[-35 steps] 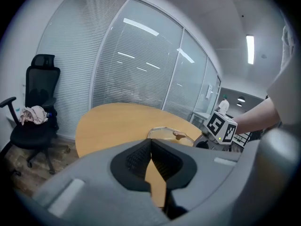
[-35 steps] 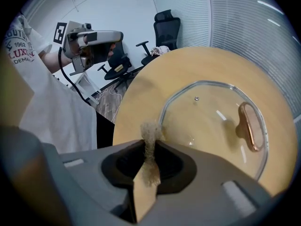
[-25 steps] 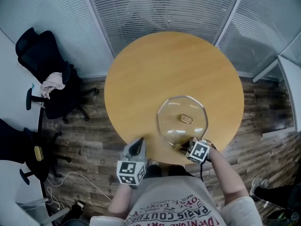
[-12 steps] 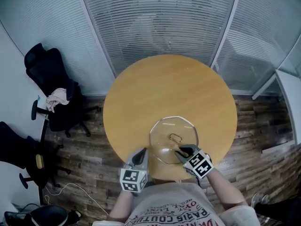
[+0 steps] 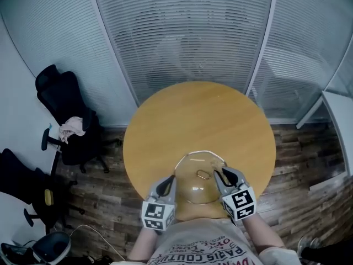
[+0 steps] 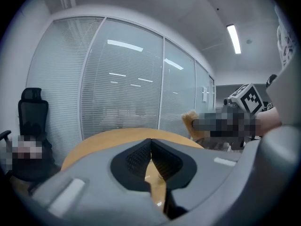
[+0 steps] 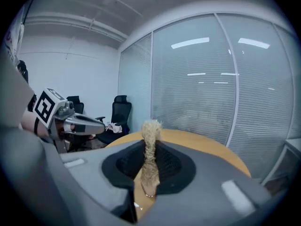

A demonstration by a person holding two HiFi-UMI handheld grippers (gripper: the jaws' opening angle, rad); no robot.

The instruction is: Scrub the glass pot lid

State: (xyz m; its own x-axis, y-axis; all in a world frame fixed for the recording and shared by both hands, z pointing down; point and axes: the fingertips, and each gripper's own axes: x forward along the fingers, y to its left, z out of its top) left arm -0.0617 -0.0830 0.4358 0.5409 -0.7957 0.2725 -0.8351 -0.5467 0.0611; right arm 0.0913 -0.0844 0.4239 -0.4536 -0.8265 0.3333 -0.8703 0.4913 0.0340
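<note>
The glass pot lid (image 5: pixel 194 189) is hard to read in the head view because it is transparent. Only its thin rim and the small metal loop handle (image 5: pixel 203 174) are showing clearly against the wood. In both gripper views the grey gripper bodies are hiding most of the lid. In the right gripper view only the loop is appearing, low in the gap under the pads. The person's forearms are being cut off by the lower edge of the head view.

The lid is lying at the near edge of the round table (image 5: pixel 198 115), between the two grippers. The left gripper (image 5: pixel 163 186) is standing just beside the lid's left rim, with its jaws pressed together and nothing between them. The right gripper (image 5: pixel 225 175) is over the lid's right rim. Its jaws are pinching a tan fibrous scrubber (image 7: pixel 151 131), which is sticking up past the pads. I cannot tell whether the scrubber is touching the glass.

Two black office chairs (image 5: pixel 66 115) are standing left of the table, and a glass wall with blinds (image 5: pixel 182 37) is rising behind it.
</note>
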